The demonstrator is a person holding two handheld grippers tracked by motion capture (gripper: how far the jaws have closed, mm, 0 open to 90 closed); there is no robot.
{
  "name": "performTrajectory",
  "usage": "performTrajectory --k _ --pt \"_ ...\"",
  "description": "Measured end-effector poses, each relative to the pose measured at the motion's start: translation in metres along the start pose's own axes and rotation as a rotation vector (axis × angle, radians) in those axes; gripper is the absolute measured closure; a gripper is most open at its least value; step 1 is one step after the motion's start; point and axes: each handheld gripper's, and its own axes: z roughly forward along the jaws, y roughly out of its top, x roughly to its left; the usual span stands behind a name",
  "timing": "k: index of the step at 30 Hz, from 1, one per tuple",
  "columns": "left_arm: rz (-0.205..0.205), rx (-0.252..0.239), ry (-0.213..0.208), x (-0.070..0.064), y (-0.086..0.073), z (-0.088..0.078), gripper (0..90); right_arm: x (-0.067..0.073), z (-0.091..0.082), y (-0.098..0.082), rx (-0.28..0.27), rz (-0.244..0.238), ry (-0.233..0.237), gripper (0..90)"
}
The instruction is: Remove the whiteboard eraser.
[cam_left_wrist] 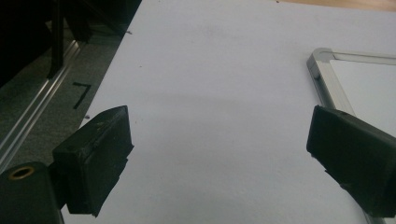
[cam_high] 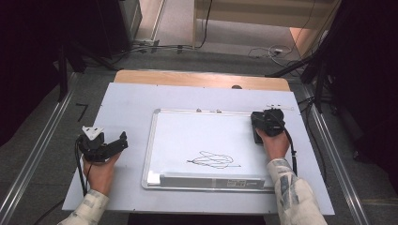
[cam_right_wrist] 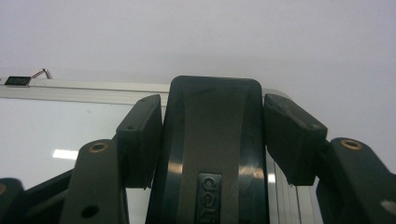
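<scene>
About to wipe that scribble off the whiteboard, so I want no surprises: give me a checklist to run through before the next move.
1. Right gripper shut on eraser, pads on both sides: ok.
2. Eraser centred between the jaws: ok.
3. Eraser's underside flat on the whiteboard: cannot tell.
4. Board bare between eraser and scribble: ok.
5. Left gripper open, off the board: ok.
6. Left gripper bracing the board: not ok.

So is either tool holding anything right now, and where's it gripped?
The right tool is clamped on a black whiteboard eraser, pads pressing its two long sides near the far end. The left tool stands open above the table and holds nothing.
</scene>
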Motion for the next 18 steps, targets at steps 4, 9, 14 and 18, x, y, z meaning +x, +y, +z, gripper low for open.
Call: performTrajectory --k 4,9,14,18 --pt "-0.001 0.0 0.001 0.0 0.0 0.0 7.3 0.002 0.004 -0.001 -0.008 0.0 -0.017 37.0" --pt "-0.001 0.002 0.003 0.0 0.0 0.0 7.2 0.002 0.007 -0.003 -0.011 0.007 -0.017 36.5" --pt "-0.002 0.003 0.0 0.0 0.0 0.0 7.2 0.005 0.01 -0.004 -0.017 0.017 -0.036 36.3" --pt "-0.004 0.003 0.001 0.0 0.0 0.0 7.3 0.005 0.011 -0.004 -0.014 0.049 -0.037 36.2"
